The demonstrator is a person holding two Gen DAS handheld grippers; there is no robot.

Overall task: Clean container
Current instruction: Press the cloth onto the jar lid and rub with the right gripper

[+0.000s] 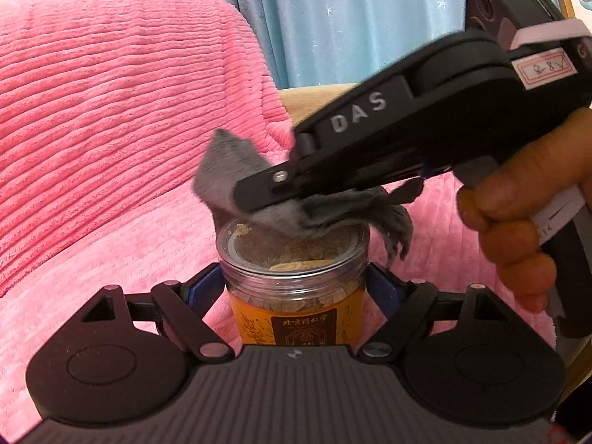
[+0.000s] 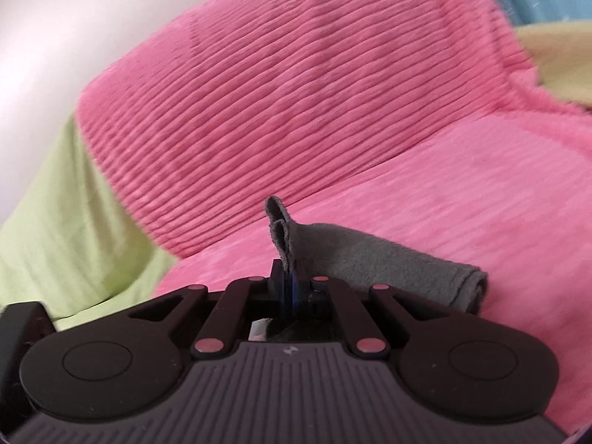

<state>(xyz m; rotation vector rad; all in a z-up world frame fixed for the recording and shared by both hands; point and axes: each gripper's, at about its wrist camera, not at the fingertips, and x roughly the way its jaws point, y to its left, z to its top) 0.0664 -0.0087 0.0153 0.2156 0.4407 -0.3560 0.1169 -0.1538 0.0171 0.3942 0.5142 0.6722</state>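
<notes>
Over the pink blanket [image 1: 111, 92], the left gripper [image 1: 294, 281] clamps the jar [image 1: 292, 259] while the right gripper [image 2: 288, 277], pinching a grey cloth [image 1: 229, 162], presses it on the lid [image 1: 296, 248].

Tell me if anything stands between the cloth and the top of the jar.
Nothing visible does. The right tool is shut on the grey cloth, which already lies on the jar lid, while the left tool grips the jar's sides.

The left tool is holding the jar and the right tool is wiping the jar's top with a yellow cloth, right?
Not quite. The cloth is grey, not yellow, as the left wrist view shows. The rest holds: the left tool grips the jar and the right tool wipes its top.
</notes>
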